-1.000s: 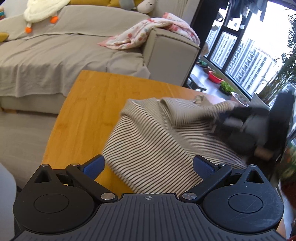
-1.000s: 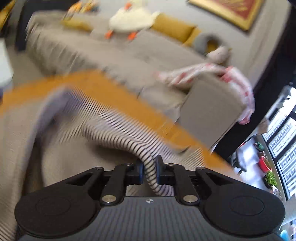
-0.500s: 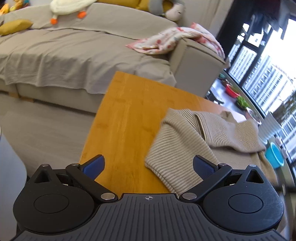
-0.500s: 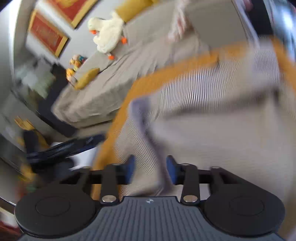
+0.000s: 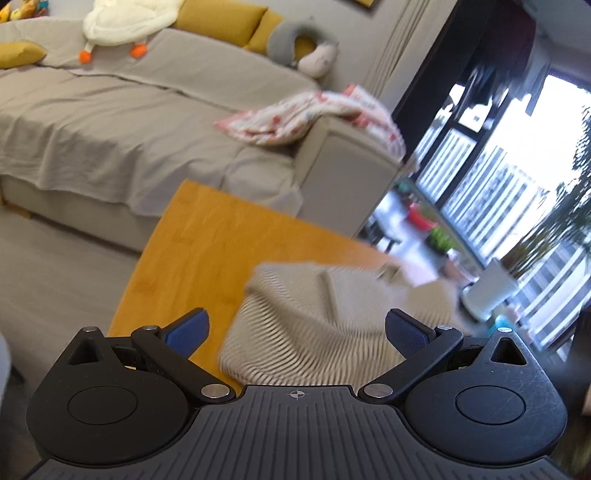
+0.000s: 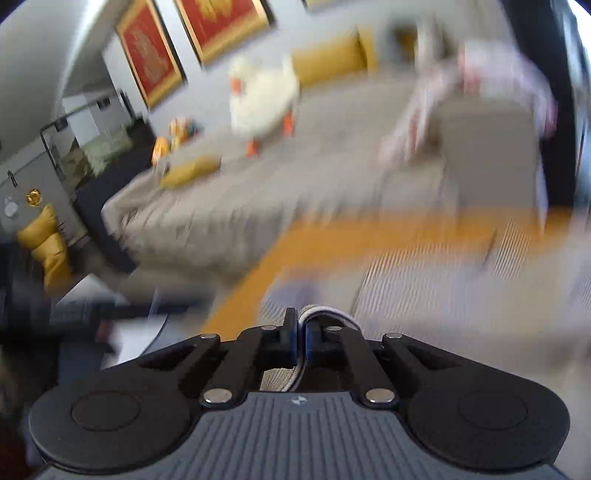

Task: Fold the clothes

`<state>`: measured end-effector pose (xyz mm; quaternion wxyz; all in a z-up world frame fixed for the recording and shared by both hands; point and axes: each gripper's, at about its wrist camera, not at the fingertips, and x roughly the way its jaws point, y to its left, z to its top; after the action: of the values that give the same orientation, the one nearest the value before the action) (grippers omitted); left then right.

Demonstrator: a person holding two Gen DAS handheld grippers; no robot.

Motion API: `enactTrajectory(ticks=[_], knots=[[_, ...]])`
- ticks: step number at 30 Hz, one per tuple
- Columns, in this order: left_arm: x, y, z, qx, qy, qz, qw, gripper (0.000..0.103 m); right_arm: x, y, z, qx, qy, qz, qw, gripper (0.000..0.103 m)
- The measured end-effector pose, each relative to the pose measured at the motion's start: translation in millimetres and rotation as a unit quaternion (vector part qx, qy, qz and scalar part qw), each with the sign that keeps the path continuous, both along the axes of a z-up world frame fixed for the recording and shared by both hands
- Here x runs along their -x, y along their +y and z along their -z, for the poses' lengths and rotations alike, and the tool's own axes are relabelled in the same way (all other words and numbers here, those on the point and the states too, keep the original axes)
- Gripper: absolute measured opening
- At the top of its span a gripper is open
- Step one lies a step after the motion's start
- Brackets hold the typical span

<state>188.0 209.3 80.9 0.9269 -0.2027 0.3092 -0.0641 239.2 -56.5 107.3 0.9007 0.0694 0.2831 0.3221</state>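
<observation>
A beige striped knit sweater [image 5: 317, 317] lies bunched on the orange wooden table [image 5: 207, 251], blurred by motion. My left gripper [image 5: 295, 328] is open and empty, hovering just in front of the sweater's near edge. My right gripper [image 6: 301, 328] is shut on a fold of the striped sweater [image 6: 443, 291], whose edge sticks up between the jaws. The right wrist view is heavily blurred.
A grey sofa [image 5: 110, 140] stands behind the table with a white plush duck [image 5: 122, 22], yellow cushions and a pink patterned blanket [image 5: 306, 118] on its armrest. Large windows [image 5: 498, 177] and plants are to the right. Bare floor [image 5: 55, 277] lies left of the table.
The right gripper opened, shifted along the sweater and shut again on a fold. The left wrist view swung towards the sofa while its gripper stayed open. The sweater has bunched up.
</observation>
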Motion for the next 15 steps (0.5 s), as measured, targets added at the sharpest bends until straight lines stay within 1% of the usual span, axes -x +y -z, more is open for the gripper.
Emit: enactTrajectory(ticks=[1,2,5,6,9,11,14,15], knots=[[-2.8,-3.4,-2.2,-0.002,-0.004,0.004,1.0,0.103,-9.3,-10.3,-20.3,0.003,-0.038,0.013,0.999,0.003],[-6.9,-8.9,-2.5,-0.006,-0.004,0.011,0.9999,0.103,-18.8,-22.0,-36.4,0.009,-0.066,0.028,0.997,0.003],[-25.0,-36.1,3.4,-0.02,0.005,0.047,0.9987,0.103,-47.6,-65.6,-57.6,0.045,-0.101,0.063,0.992,0.003],[-31.2,-47.2,5.6,-0.025,0.008,0.062,0.9977,0.103,-60.2,-78.2,-54.1,0.055,-0.095,0.074,0.991,0.003],[-49.8,-80.9,11.9,-0.043,0.013,0.106,0.9934,0.103,-87.4,-110.1,-23.2,0.077,-0.053,0.117,0.989,0.003],[-61.8,-104.0,13.9,-0.06,0.003,0.127,0.9901,0.103,-101.5,-126.4,12.7,0.086,-0.017,0.14,0.986,0.004],[-83.2,-134.4,23.3,-0.075,-0.014,0.144,0.9866,0.103,-118.8,-138.4,73.5,0.1,0.039,0.16,0.981,0.004],[-90.9,-143.1,28.8,-0.082,-0.017,0.15,0.9852,0.103,-117.8,-141.7,86.1,0.102,0.044,0.165,0.98,0.006]])
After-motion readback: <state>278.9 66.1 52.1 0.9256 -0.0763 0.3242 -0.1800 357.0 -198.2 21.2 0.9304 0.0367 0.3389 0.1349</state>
